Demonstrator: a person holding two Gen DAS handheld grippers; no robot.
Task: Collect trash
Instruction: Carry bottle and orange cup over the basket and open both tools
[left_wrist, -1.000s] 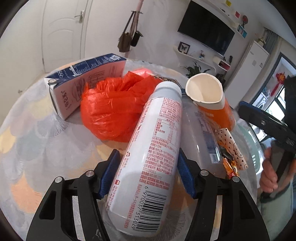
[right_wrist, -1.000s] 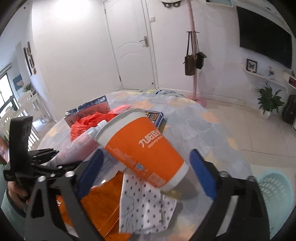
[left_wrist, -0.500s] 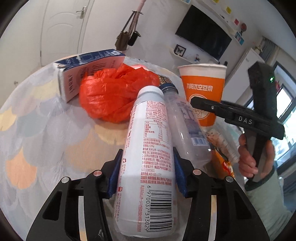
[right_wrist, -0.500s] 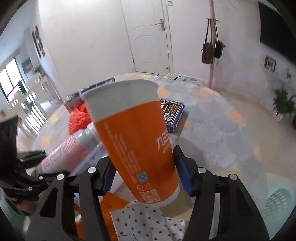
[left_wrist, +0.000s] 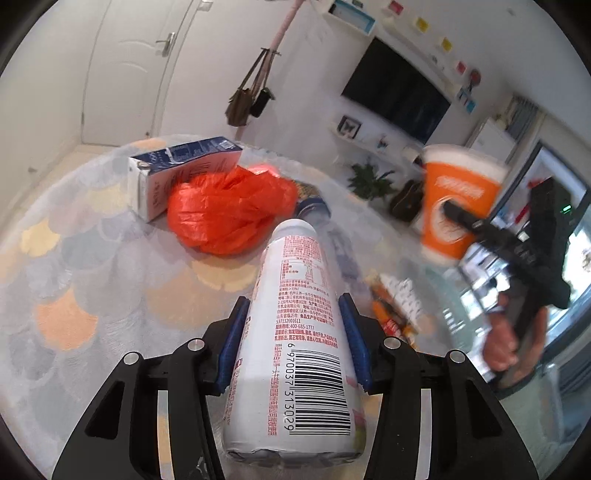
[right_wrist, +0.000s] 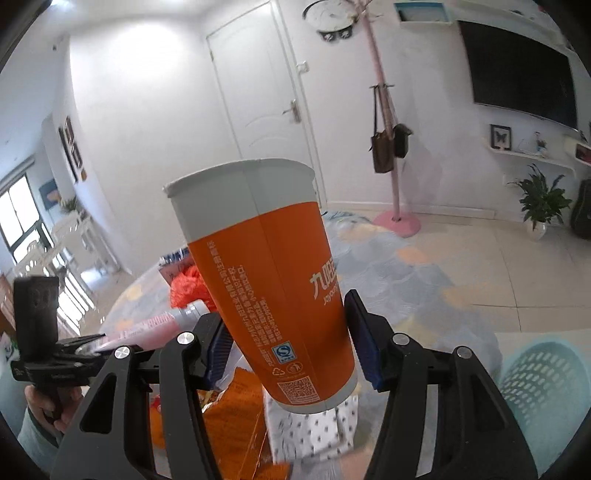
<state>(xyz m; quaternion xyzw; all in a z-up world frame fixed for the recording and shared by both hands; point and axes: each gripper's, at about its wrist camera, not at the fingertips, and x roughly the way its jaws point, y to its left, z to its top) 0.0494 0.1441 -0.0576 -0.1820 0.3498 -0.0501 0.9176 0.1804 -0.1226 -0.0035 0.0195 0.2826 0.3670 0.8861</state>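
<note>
White bottle (left_wrist: 299, 332) clamped between left tongs (left_wrist: 295, 347); orange cup (right_wrist: 273, 295) between right tongs (right_wrist: 291, 347)

— How many bottles do you count?

— Two: one white bottle (left_wrist: 295, 354) with a barcode, one clear bottle (left_wrist: 317, 214) with a blue cap lying beside it

— Cups?

— One orange paper cup (right_wrist: 273, 288)

— And the rest on the counter (left_wrist: 92, 258)?

— One milk carton (left_wrist: 177, 173), one crumpled red plastic bag (left_wrist: 229, 214), one dotted paper wrapper (right_wrist: 314, 432), one orange foil wrapper (right_wrist: 236, 421). One blue basket (right_wrist: 543, 384) on the floor

— Tools?

— Two, a left tool (left_wrist: 295, 350) and a right tool (right_wrist: 291, 347)
</note>
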